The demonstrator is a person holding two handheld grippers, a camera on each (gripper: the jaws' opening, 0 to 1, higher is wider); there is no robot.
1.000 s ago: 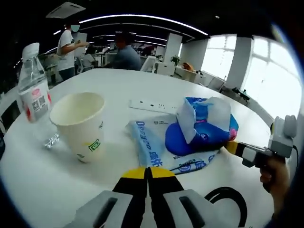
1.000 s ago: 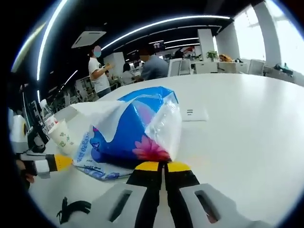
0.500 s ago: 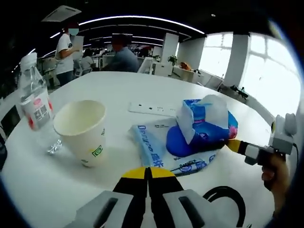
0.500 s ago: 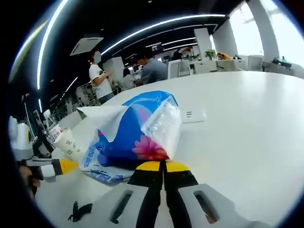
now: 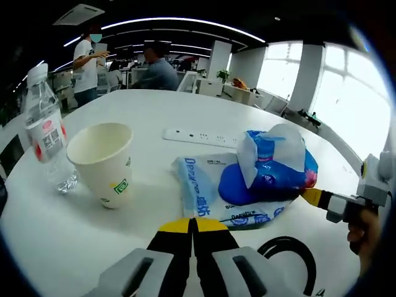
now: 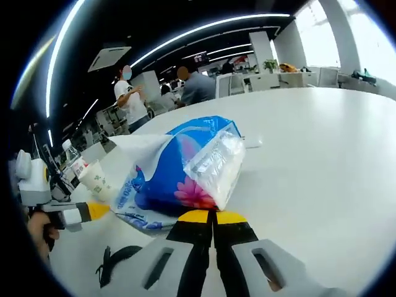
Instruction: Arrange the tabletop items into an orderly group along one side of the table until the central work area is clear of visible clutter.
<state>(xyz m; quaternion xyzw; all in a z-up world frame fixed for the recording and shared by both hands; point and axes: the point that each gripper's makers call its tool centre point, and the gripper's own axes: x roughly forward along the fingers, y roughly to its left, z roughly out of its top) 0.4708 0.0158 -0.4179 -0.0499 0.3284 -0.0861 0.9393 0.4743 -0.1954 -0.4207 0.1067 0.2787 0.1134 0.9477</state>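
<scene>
Bright window glare; fisheye-warped edges

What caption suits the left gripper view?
Shut left gripper faces a paper cup, water bottle and tissue pack.

The blue tissue pack (image 5: 272, 170) hides part of the flat wet-wipes packet (image 5: 204, 192) beneath it (its printed lettering is too small to read). Near the pack, the black cable loop (image 5: 288, 266) is cut off by the picture's edge.

Tissue pack nudged aside
The right gripper (image 6: 213, 218) has pushed the blue tissue pack (image 6: 182, 170) sideways, further from the paper cup (image 5: 102, 161).
</scene>
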